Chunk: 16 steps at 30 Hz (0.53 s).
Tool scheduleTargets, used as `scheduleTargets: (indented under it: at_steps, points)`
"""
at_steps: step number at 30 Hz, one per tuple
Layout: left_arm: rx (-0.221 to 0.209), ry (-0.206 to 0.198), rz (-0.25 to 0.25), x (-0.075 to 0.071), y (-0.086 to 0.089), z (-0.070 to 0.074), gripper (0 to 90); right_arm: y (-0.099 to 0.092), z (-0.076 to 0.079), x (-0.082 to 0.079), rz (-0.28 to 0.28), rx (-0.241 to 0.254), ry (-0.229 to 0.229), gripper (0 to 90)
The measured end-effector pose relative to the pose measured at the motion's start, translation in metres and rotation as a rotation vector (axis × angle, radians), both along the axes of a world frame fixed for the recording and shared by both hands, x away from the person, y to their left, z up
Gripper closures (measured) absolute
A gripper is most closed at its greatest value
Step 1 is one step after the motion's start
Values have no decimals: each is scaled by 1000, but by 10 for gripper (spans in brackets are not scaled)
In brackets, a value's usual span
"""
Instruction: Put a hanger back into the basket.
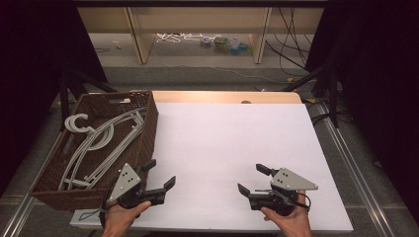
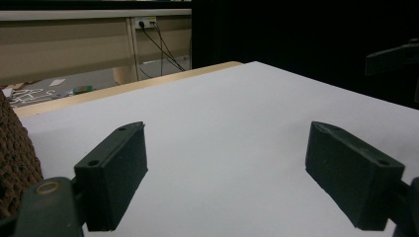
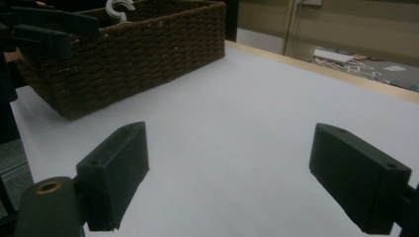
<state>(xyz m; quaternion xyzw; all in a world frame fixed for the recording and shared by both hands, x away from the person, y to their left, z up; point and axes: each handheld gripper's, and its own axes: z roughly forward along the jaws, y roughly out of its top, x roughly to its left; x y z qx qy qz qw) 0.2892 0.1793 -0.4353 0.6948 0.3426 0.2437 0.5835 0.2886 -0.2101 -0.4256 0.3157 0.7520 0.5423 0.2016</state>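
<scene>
A dark brown wicker basket (image 1: pixel 148 129) stands at the table's left side, and several grey clothes hangers (image 1: pixel 101 143) lie inside it. My left gripper (image 1: pixel 160 174) rests near the front edge just right of the basket, open, with nothing between its jaws. My right gripper (image 1: pixel 253 178) sits at the front right of the white table (image 1: pixel 232 138), also open and empty. In the right gripper view the basket (image 3: pixel 133 49) stands beyond the jaws with a hanger hook (image 3: pixel 120 10) poking above its rim. A bit of the basket wall (image 2: pixel 15 153) edges the left gripper view.
The white tabletop stretches bare between and beyond both grippers. Past the far edge are wooden furniture legs (image 1: pixel 141 37), cables (image 1: pixel 291 44) and small clutter on the floor. Dark tripod stands (image 1: pixel 69 89) flank the table on both sides.
</scene>
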Motion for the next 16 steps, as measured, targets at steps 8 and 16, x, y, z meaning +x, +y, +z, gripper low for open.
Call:
scheduleTargets:
  at_steps: [8, 16]
  points:
    - [-9, 1, 4, 1, 1, 0, 161, -1, 0, 1, -8, -16, -5, 163]
    - [-2, 6, -8, 1, 0, -1, 161, -1, -1, 2, -17, -19, 2, 163]
